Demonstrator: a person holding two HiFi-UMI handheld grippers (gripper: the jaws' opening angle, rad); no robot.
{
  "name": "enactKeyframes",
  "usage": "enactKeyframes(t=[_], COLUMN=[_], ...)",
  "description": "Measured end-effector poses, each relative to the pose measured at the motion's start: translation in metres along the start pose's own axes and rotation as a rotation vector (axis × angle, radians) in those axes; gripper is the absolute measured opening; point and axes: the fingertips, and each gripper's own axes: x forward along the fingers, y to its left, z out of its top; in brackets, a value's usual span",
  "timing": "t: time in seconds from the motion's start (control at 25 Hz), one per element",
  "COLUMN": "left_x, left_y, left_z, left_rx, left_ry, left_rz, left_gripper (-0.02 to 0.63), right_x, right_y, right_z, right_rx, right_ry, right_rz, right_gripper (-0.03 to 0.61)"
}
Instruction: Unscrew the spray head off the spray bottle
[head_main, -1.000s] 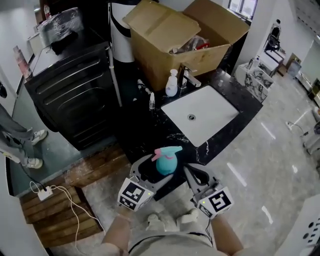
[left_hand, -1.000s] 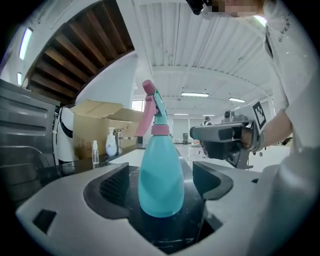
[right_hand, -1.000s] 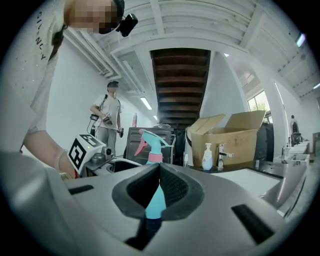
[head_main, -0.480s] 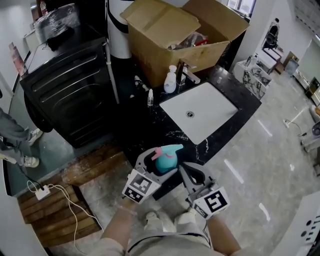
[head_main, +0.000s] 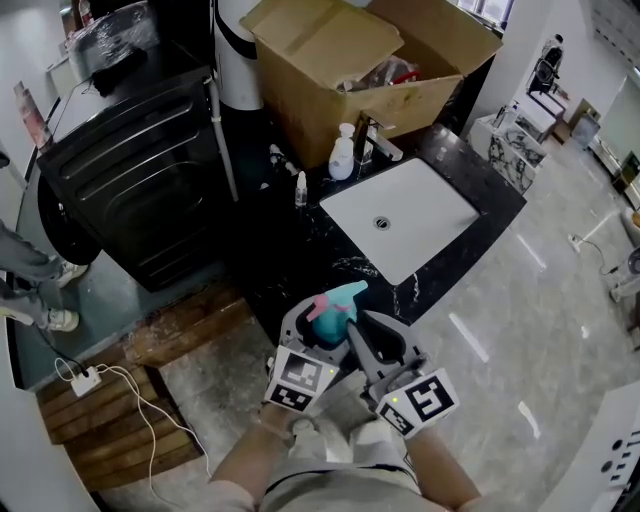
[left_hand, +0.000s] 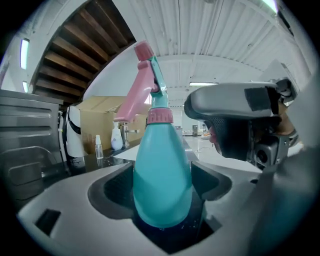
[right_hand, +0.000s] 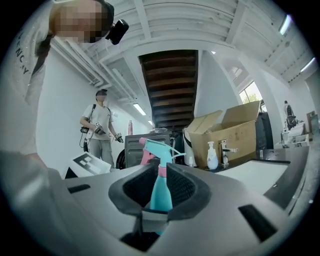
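A teal spray bottle (left_hand: 162, 185) with a pink-and-teal spray head (left_hand: 146, 82) stands upright between the jaws of my left gripper (left_hand: 162, 200). The pads sit against its wide body, and these jaws have just been closing a little on it. In the head view the bottle (head_main: 330, 305) is over the counter's near edge, with the left gripper (head_main: 318, 322) on it. My right gripper (head_main: 355, 335) is close beside it on the right. Its jaws (right_hand: 159, 200) have just been opening and stand a narrow slit apart. The bottle's neck (right_hand: 161, 180) shows through the slit, beyond the pads.
A black stone counter (head_main: 290, 250) holds a white sink (head_main: 400, 225), a tap, a soap dispenser (head_main: 342, 155) and a small bottle (head_main: 300, 190). Behind are a cardboard box (head_main: 350, 70) and a black appliance (head_main: 130, 170). A person (right_hand: 100, 132) stands far left. Wooden pallets (head_main: 150, 400) lie below.
The right gripper has moved left, up against the bottle. The left gripper and the bottle have shifted slightly right, and the bottle still stands in its jaws.
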Motion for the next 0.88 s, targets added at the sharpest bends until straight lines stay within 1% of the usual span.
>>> enactKeyframes(t=[0.08,0.24,0.4,0.48,0.64,0.76,0.88], left_x=[0.001,0.003,0.004,0.004,0.006,0.007,0.008], left_y=[0.0,-0.005,-0.004,-0.003,-0.001,-0.003,-0.005], left_z=[0.0,-0.01,-0.012,-0.012,-0.014,-0.016,-0.017], left_rx=[-0.003,0.021,0.018,0.025,0.072,0.12,0.15], left_ry=[0.002,0.029,0.041,0.048,0.088,0.125,0.145], left_rz=[0.015,0.014,0.019,0.039,0.104,0.143,0.162], left_gripper=[0.367,0.367,0.367,0.367,0.368,0.367,0.367], right_x=[0.005,0.013,0.019,0.023,0.029,0.032,0.031], right_y=[0.001,0.002,0.005,0.006,0.006,0.001,-0.004], right_z=[0.004,0.015,0.02,0.021,0.019,0.018,0.016], right_rx=[0.031,0.117,0.199,0.226,0.205,0.179,0.141], right_ry=[-0.005,-0.005,0.042,0.074,0.158,0.199,0.227], right_rz=[0.004,0.033,0.045,0.037,-0.007,-0.051,-0.083], right_gripper=[0.082,0.139,0.216,0.249,0.282,0.284,0.279])
